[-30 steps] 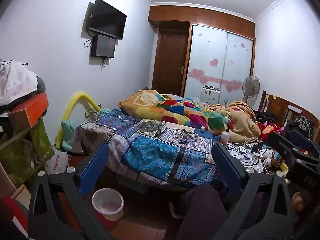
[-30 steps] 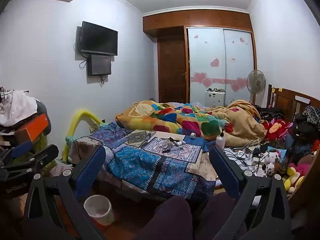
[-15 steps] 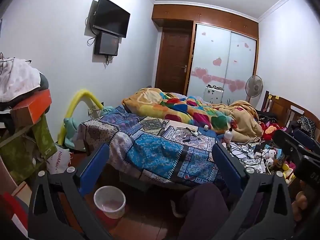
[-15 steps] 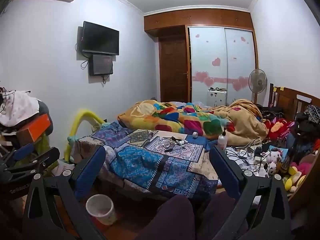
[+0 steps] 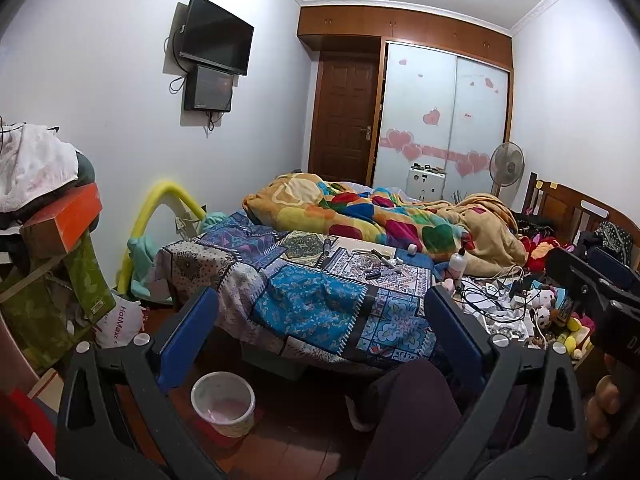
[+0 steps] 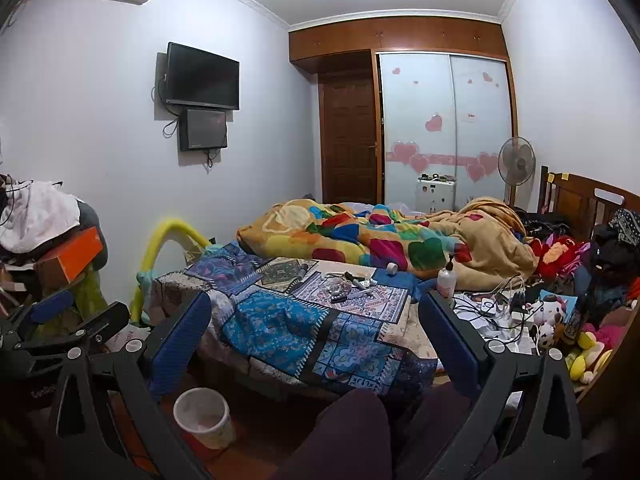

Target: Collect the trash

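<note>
The bin (image 5: 223, 402) is a small, round, pale bucket that stands upright on the dark floor at the lower left of both views, just before the foot of the bed; its inside looks pinkish-white. The trash (image 6: 352, 286) is a scatter of small items near the frame centre, lying on the patterned cover; what each piece is cannot be told.

Both wrist views face the bed (image 5: 320, 300) from nearby, seemingly low.
</note>
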Motion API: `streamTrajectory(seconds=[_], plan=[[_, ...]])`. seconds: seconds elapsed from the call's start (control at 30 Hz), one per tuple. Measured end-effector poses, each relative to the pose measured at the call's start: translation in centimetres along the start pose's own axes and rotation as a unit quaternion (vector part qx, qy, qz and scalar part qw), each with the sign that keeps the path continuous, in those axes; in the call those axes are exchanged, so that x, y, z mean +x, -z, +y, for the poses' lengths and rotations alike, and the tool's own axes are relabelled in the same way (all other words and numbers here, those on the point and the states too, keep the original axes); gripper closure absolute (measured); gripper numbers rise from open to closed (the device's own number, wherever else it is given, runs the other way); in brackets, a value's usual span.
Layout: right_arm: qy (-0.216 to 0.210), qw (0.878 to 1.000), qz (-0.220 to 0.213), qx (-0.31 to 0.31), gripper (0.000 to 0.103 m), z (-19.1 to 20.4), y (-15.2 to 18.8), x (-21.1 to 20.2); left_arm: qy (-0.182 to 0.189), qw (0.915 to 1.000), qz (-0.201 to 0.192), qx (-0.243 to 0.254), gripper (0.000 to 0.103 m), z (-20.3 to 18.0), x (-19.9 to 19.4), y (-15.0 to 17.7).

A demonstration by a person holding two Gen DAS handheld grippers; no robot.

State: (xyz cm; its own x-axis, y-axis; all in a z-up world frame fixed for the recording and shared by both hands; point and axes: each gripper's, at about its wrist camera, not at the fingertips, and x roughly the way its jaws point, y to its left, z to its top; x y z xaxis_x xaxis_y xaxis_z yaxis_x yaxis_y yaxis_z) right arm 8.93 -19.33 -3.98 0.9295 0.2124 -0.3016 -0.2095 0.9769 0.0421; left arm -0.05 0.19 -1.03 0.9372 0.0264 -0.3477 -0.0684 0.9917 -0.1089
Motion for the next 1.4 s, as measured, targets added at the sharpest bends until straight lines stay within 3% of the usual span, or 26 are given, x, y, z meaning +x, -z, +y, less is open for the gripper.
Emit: streamTrajectory(seconds=[1.4], plan=[[-0.008, 1.000, 0.003, 0.003, 0.000, 0.74, -0.13, 0.12, 0.000, 1.0000, -0.002, -0.001, 0.000, -0.12, 0.03, -0.42]])
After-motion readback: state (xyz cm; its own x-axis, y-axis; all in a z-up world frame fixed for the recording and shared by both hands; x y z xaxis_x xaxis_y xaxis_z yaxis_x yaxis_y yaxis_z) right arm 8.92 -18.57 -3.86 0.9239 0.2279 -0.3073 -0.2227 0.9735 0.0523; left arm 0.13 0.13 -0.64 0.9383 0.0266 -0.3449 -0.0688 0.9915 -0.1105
